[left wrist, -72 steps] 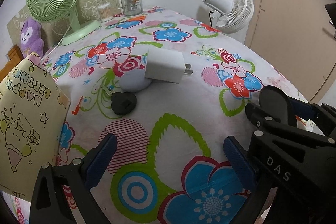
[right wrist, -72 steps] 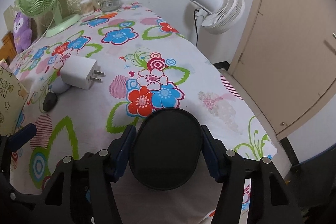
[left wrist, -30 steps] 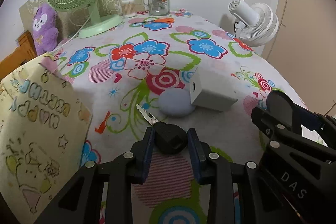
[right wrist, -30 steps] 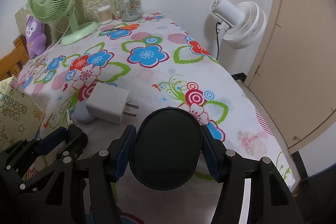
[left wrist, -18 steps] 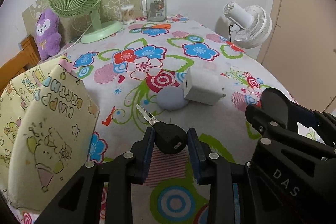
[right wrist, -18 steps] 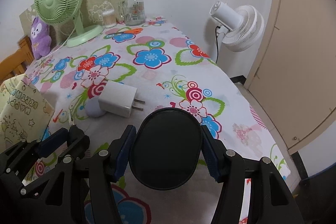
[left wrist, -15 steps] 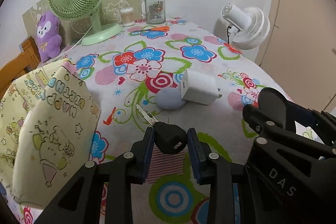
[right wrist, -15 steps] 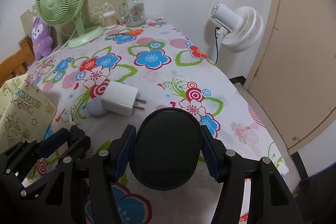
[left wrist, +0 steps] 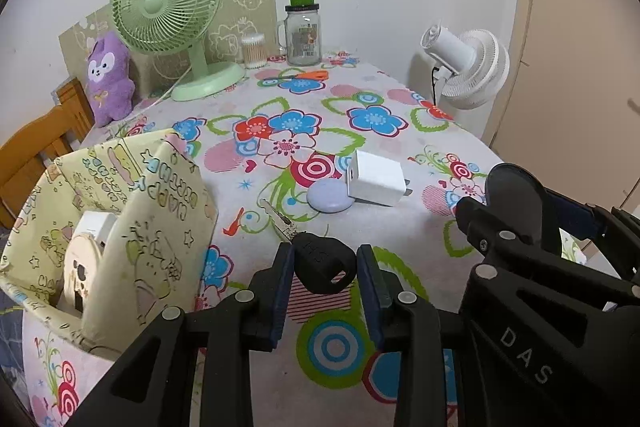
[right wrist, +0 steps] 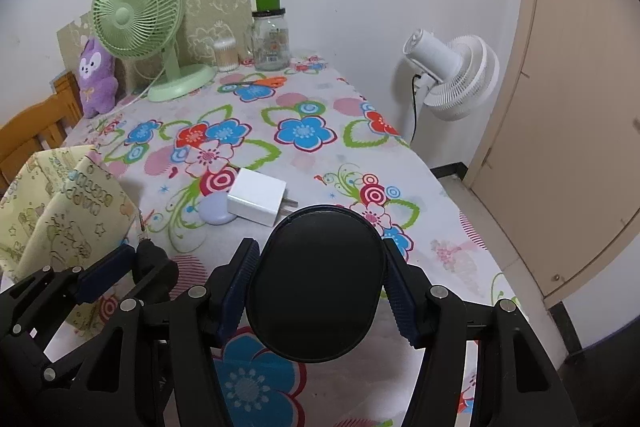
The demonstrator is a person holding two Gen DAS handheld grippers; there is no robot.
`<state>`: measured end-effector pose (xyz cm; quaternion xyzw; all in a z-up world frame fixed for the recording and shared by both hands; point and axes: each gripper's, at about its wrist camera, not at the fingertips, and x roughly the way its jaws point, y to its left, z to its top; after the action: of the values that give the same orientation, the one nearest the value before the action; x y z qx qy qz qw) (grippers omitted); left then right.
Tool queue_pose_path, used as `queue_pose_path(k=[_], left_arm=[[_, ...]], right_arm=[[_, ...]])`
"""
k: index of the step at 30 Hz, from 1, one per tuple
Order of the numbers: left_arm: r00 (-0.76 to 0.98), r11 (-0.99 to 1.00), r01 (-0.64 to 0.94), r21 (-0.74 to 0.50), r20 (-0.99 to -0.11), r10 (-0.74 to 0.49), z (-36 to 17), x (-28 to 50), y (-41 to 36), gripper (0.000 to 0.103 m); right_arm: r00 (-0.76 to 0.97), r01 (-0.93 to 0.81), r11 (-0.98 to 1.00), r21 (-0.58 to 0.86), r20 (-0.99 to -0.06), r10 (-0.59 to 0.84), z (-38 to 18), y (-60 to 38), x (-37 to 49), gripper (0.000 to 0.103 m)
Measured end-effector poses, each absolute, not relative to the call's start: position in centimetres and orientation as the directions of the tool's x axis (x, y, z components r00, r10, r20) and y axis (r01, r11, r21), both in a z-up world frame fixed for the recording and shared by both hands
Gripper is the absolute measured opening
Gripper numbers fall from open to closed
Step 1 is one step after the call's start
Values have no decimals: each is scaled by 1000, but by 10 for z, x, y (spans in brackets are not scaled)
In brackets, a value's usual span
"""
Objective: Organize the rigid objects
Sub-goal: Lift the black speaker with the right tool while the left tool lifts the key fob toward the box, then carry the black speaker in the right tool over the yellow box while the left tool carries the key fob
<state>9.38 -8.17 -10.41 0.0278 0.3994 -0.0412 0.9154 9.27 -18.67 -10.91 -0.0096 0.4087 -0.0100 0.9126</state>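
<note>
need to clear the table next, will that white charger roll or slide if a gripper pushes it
The white charger looks boxy with flat faces, so it should slide, not roll. One edge seems propped on the lavender puck, so a push may rock it or drag the puck along. Its smooth shell on the tablecloth probably slides easily; the prongs could snag the fabric.

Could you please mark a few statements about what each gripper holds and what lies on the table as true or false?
1. The left gripper is shut on the black-headed key. True.
2. The right gripper is open and holds nothing. False: it is shut on a black oval object.
3. The white charger lies inside the yellow birthday bag. False: it lies on the tablecloth, beside the lilac oval disc.
4. The green fan stands at the table's far end. True.
</note>
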Motion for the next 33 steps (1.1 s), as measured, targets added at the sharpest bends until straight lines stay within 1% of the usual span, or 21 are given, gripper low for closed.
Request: queue_pose_path(k=[9,28,33], left_arm=[[695,995,100,24,-717,-53,-89,81,-83,32],[738,994,103,34,-673,-53,-48,62,-70,32],[736,993,108,48,-675,-47,-40,64,-63,32]], right_arm=[[675,7,1000,-12,-738,-14,-94,-184,79,63],[722,-18,1000,-15,-692,3,-52,-169,65,64],[725,-22,1000,-12,-689,8,-44,-161,64,64]])
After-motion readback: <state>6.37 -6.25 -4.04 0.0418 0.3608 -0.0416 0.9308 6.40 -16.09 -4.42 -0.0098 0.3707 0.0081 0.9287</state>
